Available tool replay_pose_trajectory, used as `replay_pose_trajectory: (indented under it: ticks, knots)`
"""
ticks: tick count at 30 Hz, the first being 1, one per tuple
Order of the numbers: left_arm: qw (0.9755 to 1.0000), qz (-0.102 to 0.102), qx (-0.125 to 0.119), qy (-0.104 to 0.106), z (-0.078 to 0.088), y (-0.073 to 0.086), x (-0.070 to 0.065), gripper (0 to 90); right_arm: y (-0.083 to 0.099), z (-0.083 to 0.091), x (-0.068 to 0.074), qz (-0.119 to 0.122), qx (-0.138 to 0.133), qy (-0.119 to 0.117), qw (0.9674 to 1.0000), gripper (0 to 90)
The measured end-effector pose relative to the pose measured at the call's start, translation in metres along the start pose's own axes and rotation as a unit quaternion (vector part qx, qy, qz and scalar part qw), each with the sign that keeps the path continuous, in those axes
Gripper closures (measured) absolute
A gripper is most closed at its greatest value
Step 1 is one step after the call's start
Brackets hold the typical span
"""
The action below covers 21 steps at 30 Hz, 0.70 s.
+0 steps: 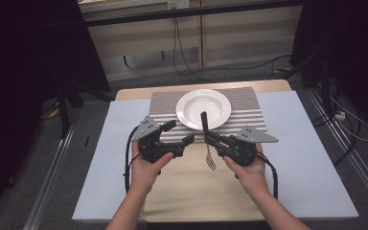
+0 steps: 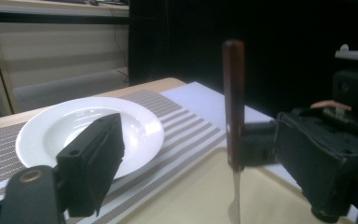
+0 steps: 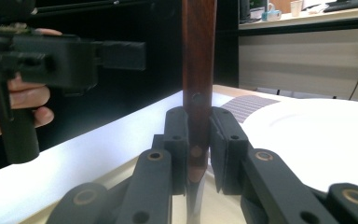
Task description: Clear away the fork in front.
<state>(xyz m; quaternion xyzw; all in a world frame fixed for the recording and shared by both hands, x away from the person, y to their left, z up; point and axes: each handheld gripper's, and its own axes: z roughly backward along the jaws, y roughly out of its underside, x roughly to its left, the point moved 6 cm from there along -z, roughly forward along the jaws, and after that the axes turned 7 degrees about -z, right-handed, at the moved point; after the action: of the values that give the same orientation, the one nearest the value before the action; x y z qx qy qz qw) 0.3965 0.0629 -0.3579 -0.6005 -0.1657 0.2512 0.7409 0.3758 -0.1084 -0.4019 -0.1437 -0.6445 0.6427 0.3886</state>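
On the tabletop (image 1: 311, 158) a white plate (image 1: 203, 108) sat toward twelve o'clock, resting on a striped placemat (image 1: 249, 103) that lay over a beige mat (image 1: 191, 187). The right gripper (image 1: 210, 138) was clamped on a fork (image 1: 206, 139) with a dark wooden handle, gripping it low on the handle, close to where the metal began. The fork stood nearly upright, handle pointing up and its tines (image 1: 211, 163) hanging down over the beige mat, at about six o'clock from the plate. In the right gripper view the two black jaws pressed against either side of the brown handle (image 3: 198, 70), with the plate (image 3: 321, 135) off toward three o'clock. The left gripper (image 1: 179, 132) hovered just beside the fork, at its nine o'clock, with its jaws spread apart and nothing between them. In the left gripper view one jaw stood in front of the plate (image 2: 46, 130), the fork handle (image 2: 233, 102) rose at about three o'clock from it, and the right gripper (image 2: 261, 142) held it from the far side.
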Motion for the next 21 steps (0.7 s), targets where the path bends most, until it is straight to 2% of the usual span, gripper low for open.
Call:
replay_pose_trajectory:
  ticks: [1,3,4,10,12,14,15,16,17,18,19,20,21]
  knots:
    - [1.0000,0.004,-0.001,0.008,-0.003,-0.001,-0.001,21.7,0.001,-0.001,0.001,0.003,0.000,-0.001,1.0000,78.0]
    - [0.9999,0.005,-0.001,0.010,-0.005,-0.002,-0.002,22.8,0.001,-0.002,0.003,0.002,0.001,-0.001,1.0000,78.0]
    - [0.9999,-0.002,0.002,0.017,-0.009,-0.004,-0.005,26.7,0.003,-0.005,0.005,0.006,0.000,-0.001,1.0000,78.0]
    - [0.9998,0.005,-0.002,0.019,-0.019,-0.006,-0.010,36.2,0.003,-0.009,0.012,0.017,-0.004,0.002,0.9999,77.9]
    - [0.9998,0.004,-0.003,0.020,-0.022,-0.006,-0.012,41.8,0.004,-0.011,0.015,0.016,-0.006,-0.002,0.9999,77.9]
    - [0.9997,0.005,-0.008,0.022,-0.023,-0.007,-0.013,51.3,0.004,-0.012,0.016,0.017,-0.003,-0.001,0.9998,77.9]
    - [0.9998,0.001,-0.009,0.020,-0.023,-0.008,-0.014,60.4,0.006,-0.013,0.019,0.026,-0.003,-0.001,0.9997,77.9]
    - [0.9994,0.007,-0.015,0.030,-0.024,-0.009,-0.015,68.4,0.006,-0.013,0.020,0.026,-0.005,0.000,0.9996,77.8]
    - [0.9994,0.007,-0.013,0.030,-0.024,-0.009,-0.014,74.6,0.006,-0.013,0.021,0.032,-0.009,0.001,0.9995,77.8]
    - [0.9994,0.009,-0.014,0.032,-0.024,-0.010,-0.015,78.6,0.006,-0.014,0.021,0.034,-0.009,0.001,0.9994,77.7]
    - [0.9994,0.009,-0.014,0.032,-0.024,-0.010,-0.015,79.2,0.006,-0.014,0.021,0.034,-0.009,0.001,0.9994,77.7]
    - [0.9991,0.008,-0.014,0.040,-0.023,-0.010,-0.015,79.8,0.006,-0.014,0.022,0.045,-0.013,0.007,0.9989,76.9]
    - [0.9989,0.011,-0.013,0.044,-0.021,-0.010,-0.015,80.1,0.006,-0.014,0.023,0.048,-0.012,0.003,0.9988,76.1]
